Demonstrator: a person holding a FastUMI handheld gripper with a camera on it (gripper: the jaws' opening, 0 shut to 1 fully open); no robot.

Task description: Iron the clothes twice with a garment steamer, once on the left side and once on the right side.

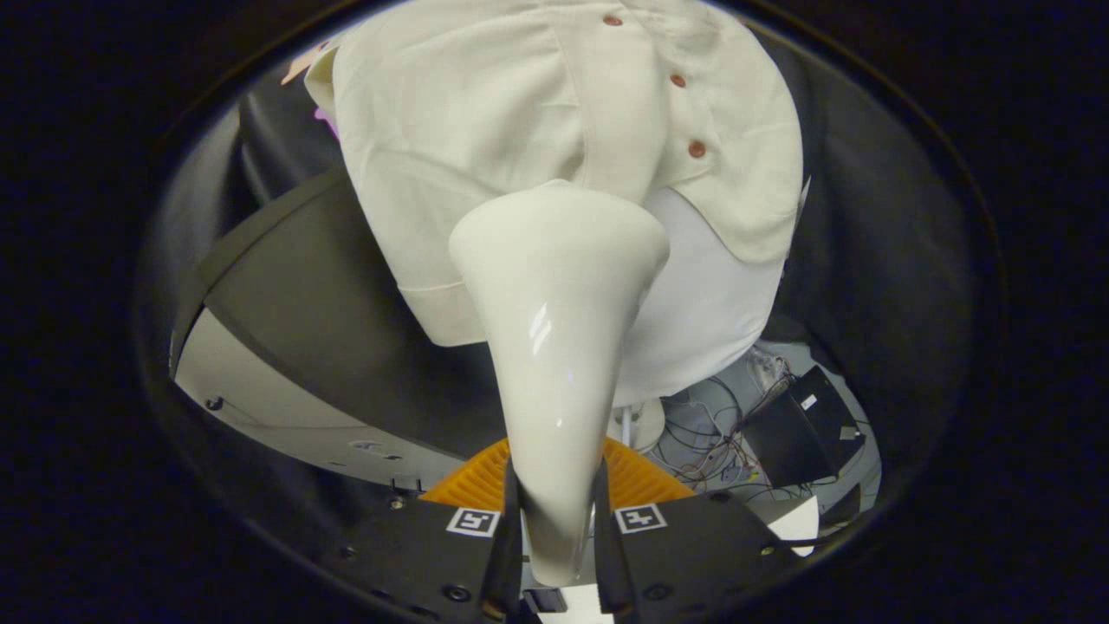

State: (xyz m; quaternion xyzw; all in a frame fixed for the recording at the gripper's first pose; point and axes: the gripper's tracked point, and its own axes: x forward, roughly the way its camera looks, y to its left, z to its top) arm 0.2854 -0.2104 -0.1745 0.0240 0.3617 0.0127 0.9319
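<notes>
Gripping the narrow neck of a garment steamer (554, 347), the claw (556, 520) has both dark fingers (507, 537) pressed against its sides, each finger carrying a small black-and-white square marker. The steamer is glossy and cream-white, slim where it is held and flaring forward into a broad rounded head. That head sits against or just in front of the lower part of a cream button-up shirt (485, 113); whether they touch cannot be told. The shirt hangs ahead of the fingers, with three reddish-brown buttons (696, 149) down its placket and a hemmed sleeve edge low on the left. A smoother white form (719, 303) shows beneath the shirt's hem, to the right of the steamer head. An orange ribbed part (641, 481) fans out behind the fingers. Beyond, to the left, a dark curved panel (346, 329) lies over a pale surface. To the lower right, a tangle of wires (719, 442) and a black box (806, 425) sit on the floor. The steamer's own body hides the middle of the shirt's hem.
</notes>
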